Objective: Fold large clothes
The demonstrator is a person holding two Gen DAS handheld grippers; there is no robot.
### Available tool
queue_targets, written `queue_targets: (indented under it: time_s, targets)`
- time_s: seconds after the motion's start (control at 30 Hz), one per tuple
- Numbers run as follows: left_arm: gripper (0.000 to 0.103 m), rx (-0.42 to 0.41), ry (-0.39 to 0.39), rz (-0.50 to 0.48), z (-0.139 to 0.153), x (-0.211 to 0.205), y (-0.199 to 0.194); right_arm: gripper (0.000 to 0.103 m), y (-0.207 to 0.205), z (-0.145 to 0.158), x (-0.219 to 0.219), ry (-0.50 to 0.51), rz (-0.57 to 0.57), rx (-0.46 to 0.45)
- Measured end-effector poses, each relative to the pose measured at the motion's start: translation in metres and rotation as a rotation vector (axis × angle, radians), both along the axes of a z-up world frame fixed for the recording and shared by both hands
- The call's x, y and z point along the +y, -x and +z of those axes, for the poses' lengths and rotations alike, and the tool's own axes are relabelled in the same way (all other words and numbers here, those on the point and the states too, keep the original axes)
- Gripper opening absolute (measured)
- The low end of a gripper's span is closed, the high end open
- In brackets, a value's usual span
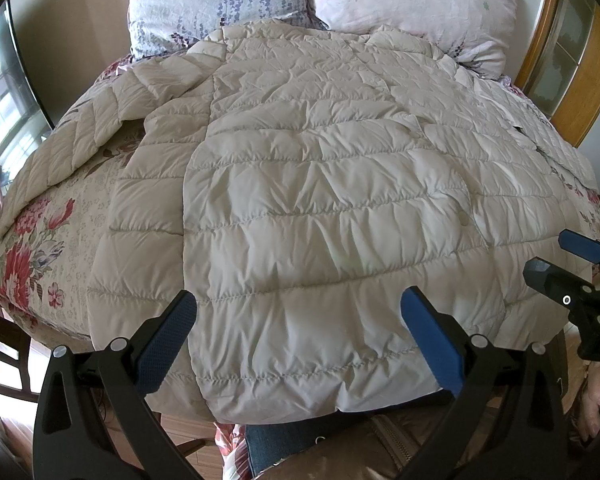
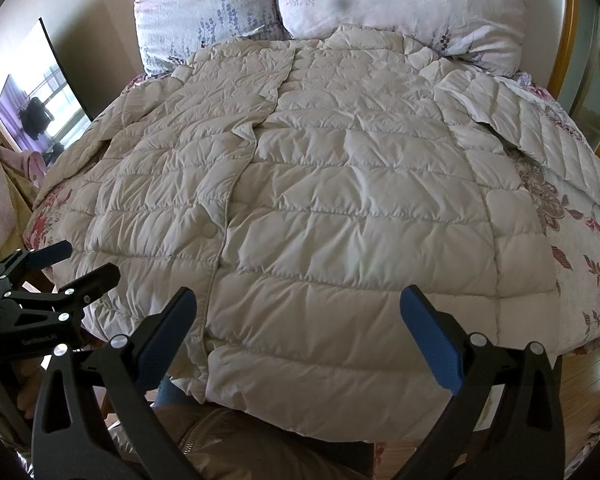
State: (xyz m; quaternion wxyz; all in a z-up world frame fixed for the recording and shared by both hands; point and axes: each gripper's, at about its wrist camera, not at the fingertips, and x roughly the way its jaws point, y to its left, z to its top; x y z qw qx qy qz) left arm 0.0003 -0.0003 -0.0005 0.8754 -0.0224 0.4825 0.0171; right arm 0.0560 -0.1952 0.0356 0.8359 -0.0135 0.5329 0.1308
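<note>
A cream quilted down coat (image 1: pixel 320 184) lies spread flat over the bed, front side up, collar toward the pillows at twelve o'clock and hem hanging just past the mattress edge at six. Its snap placket (image 2: pixel 236 184) runs down the middle, one round snap (image 2: pixel 209 231) showing plainly; the upper snaps are hard to make out among the puckers. One sleeve (image 1: pixel 60 148) stretches out toward nine o'clock, its cuff lost at the curve of the lens. The other sleeve (image 2: pixel 548 136) trails off toward three o'clock, its end cut off by the picture's rim.

The left gripper (image 1: pixel 298 312) hangs above the hem, its blue-padded fingers (image 1: pixel 168 344) spread wide with nothing between them. The right gripper (image 2: pixel 298 312) sits likewise just over the hem, fingers parted and empty, off to the left one's three o'clock.

Under the coat a floral bedspread (image 1: pixel 32 248) shows at nine and three o'clock. Two pale printed pillows (image 2: pixel 204 12) lean at twelve, their lower edges hidden behind the collar. At six o'clock a bit of the person's shiny brown jacket (image 2: pixel 228 440) shows, mostly blocked by the gripper arms.
</note>
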Motion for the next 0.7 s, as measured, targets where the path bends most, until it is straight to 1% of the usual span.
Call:
queue_targets:
  time_s: [0.7]
  targets:
    - [0.102, -0.001, -0.003, 0.001, 0.0001, 0.0003, -0.0001, 0.101, -0.0007, 0.0003, 0.0002, -0.008, -0.001, 0.002]
